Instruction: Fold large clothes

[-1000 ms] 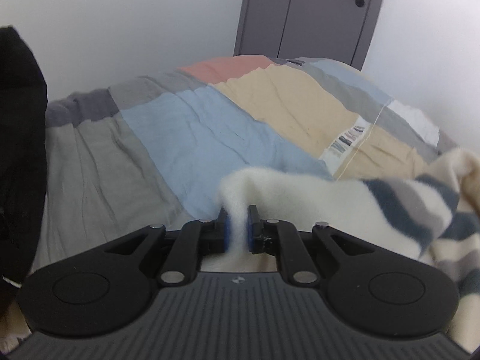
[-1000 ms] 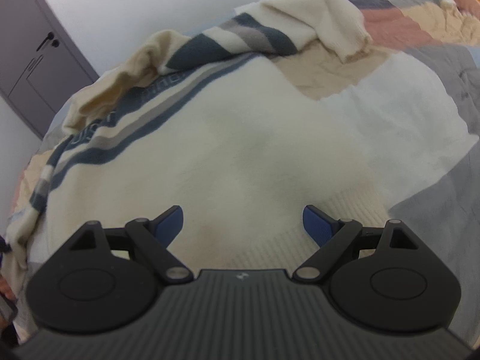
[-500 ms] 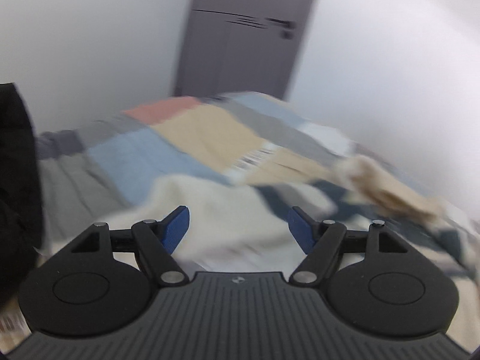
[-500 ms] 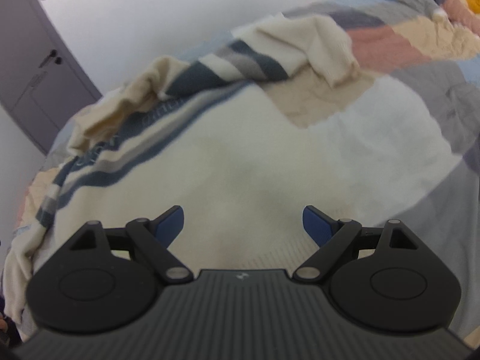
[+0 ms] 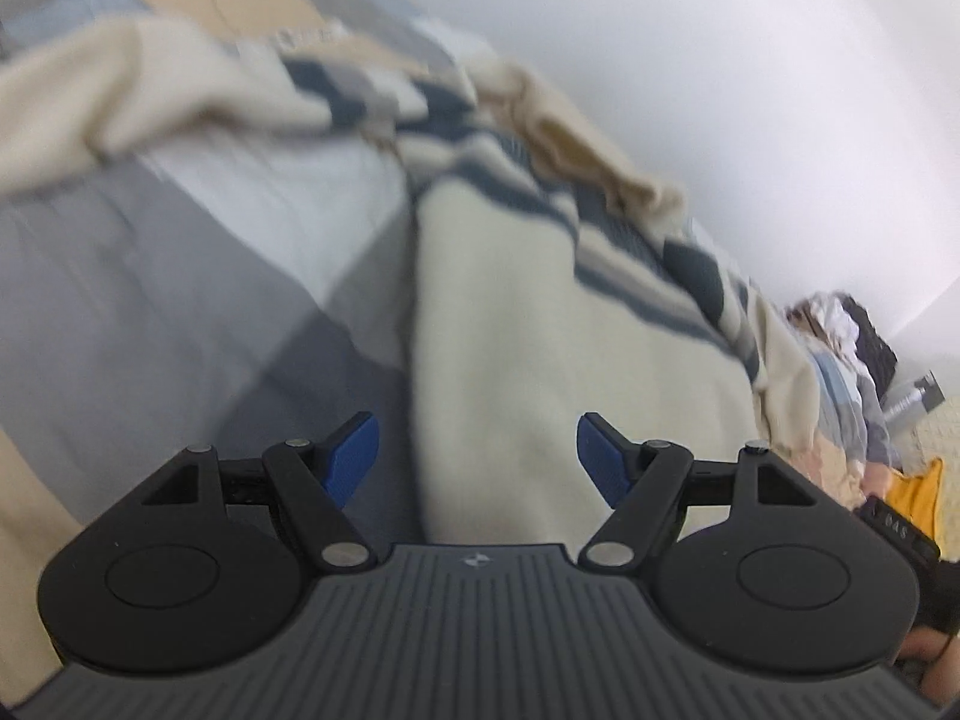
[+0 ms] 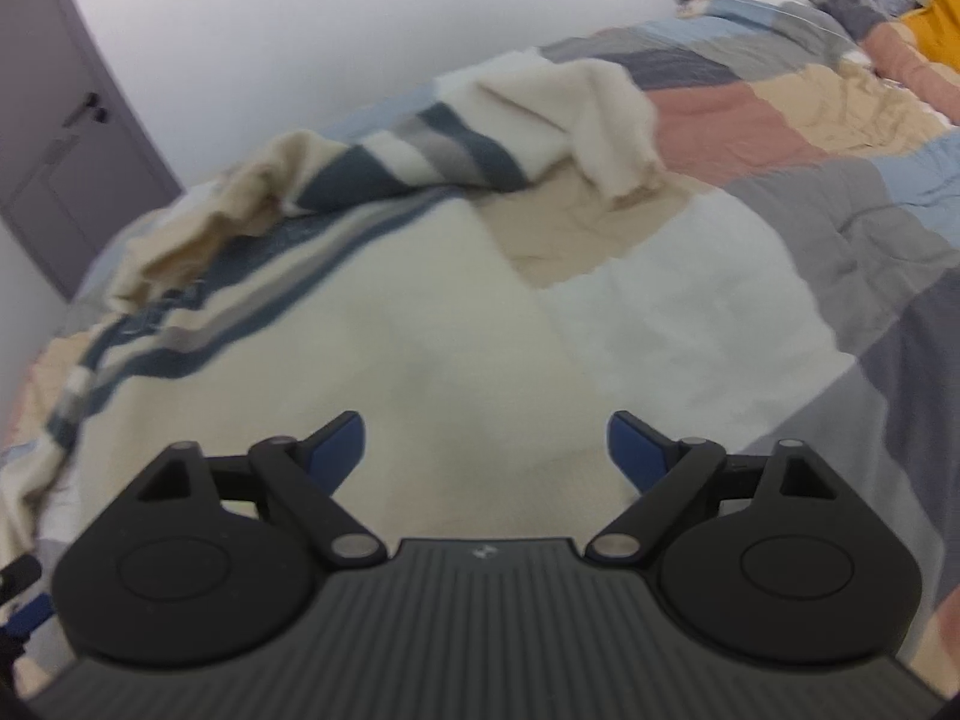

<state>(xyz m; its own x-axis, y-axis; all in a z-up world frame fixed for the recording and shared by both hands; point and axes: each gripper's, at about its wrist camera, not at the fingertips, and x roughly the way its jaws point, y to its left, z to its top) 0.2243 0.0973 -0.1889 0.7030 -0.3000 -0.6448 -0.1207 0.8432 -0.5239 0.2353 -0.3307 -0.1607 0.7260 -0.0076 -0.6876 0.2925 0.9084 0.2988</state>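
i see the bed under its patchwork cover, and the cream sweater with blue-grey stripes lies spread over it, one sleeve flopped across the far side. my left gripper hangs released above the sweater's side edge, and my right gripper is released too, above its plain body.

A bed covered by a patchwork quilt of grey, pale blue, beige and salmon-pink panels fills most of the right wrist view. Plain white walls rise behind it. A grey panelled door with a dark handle stands at the upper left. The light is soft and even.
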